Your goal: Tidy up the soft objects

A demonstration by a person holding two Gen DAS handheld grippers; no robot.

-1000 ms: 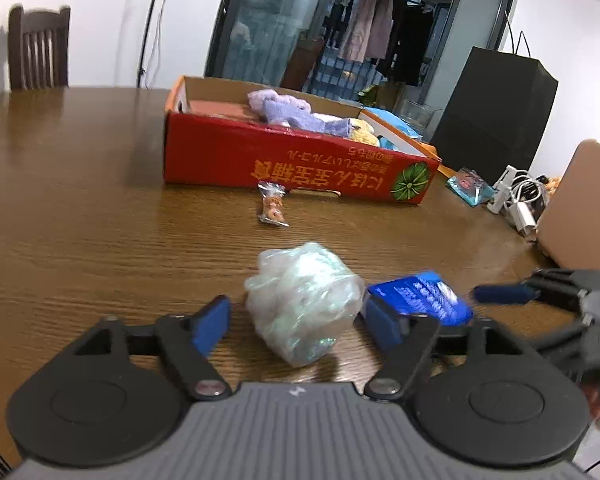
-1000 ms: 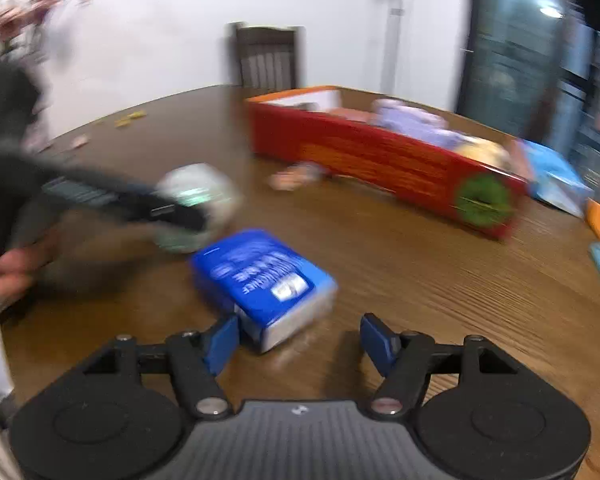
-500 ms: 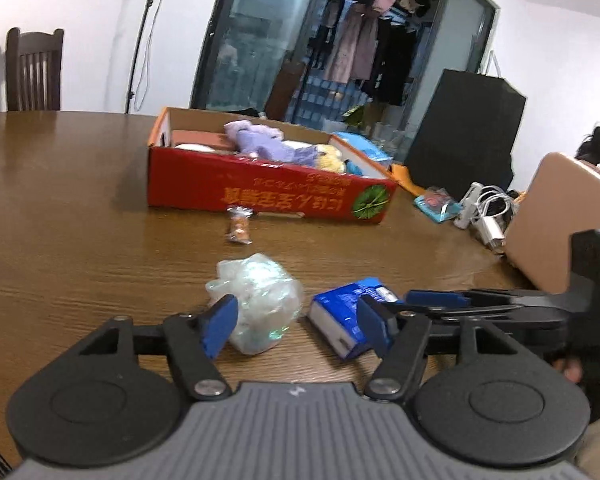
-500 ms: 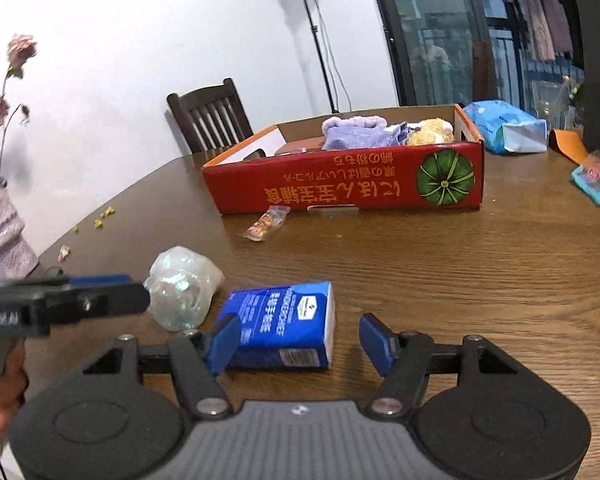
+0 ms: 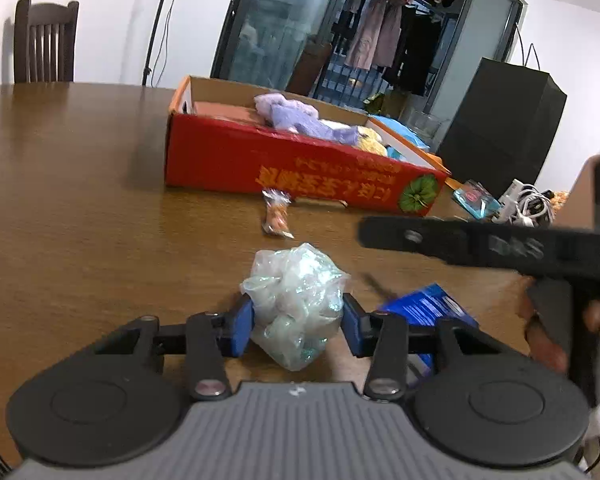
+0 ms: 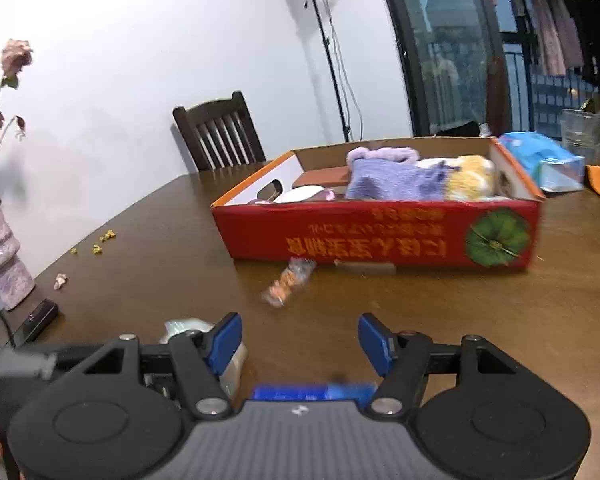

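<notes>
The left gripper [image 5: 298, 322] is closing its fingers on the crumpled clear plastic bundle [image 5: 296, 308], which sits on the worktop [image 5: 80, 200] between the blue pads; the pads already look to be touching its sides. It is a squashy, slippery thing, so I'd let the fingers sink in until it gives, then lift straight up before swinging toward the red cardboard box [image 5: 228, 160] beyond.

The right gripper [image 6: 300, 342] has its fingers spread with nothing between them; the blue tissue packet [image 5: 428, 306] lies under its body, mostly hidden in its own view. It ought to stay clear while the left lifts.

The small snack wrapper [image 6: 288, 286] lies near the box front, worth avoiding.
</notes>
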